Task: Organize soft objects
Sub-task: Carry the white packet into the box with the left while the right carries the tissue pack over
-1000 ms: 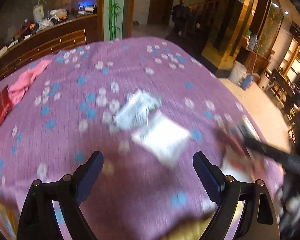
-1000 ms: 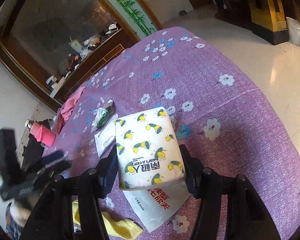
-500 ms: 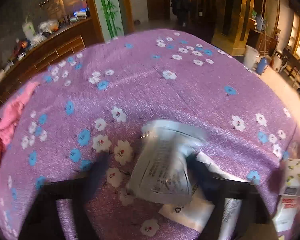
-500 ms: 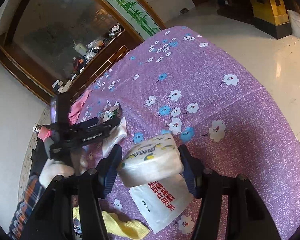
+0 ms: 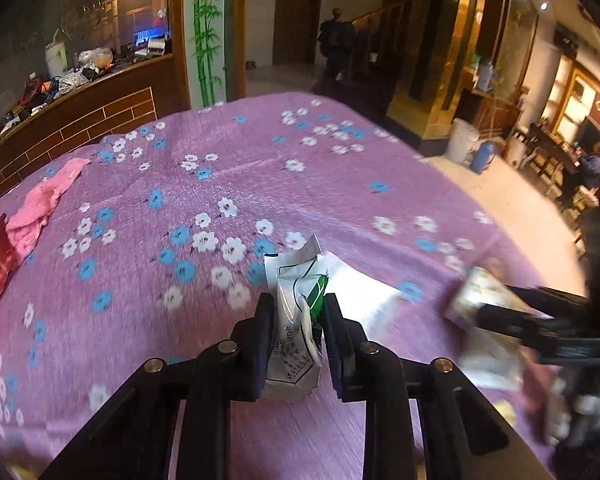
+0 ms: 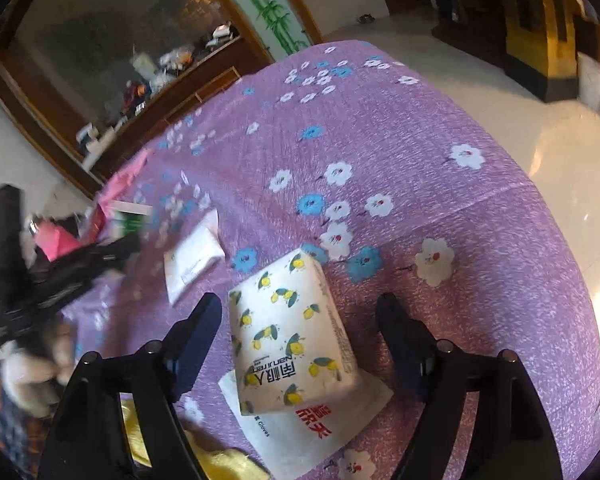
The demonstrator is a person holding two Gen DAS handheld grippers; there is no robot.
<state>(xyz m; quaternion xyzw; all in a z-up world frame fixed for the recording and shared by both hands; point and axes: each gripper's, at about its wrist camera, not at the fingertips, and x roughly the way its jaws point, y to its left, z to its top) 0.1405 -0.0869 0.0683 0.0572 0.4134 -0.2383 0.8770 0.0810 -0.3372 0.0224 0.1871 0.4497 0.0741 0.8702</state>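
Tissue pack (image 6: pixel 290 334) between parted right gripper (image 6: pixel 300 332)

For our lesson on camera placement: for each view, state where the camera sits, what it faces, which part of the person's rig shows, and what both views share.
Left wrist: on the left gripper, facing across the purple tablecloth; shut on a white-green packet.
Right wrist: on the right gripper, open around a lemon-print tissue pack.
Shared: tablecloth, tissue pack, pink cloth.
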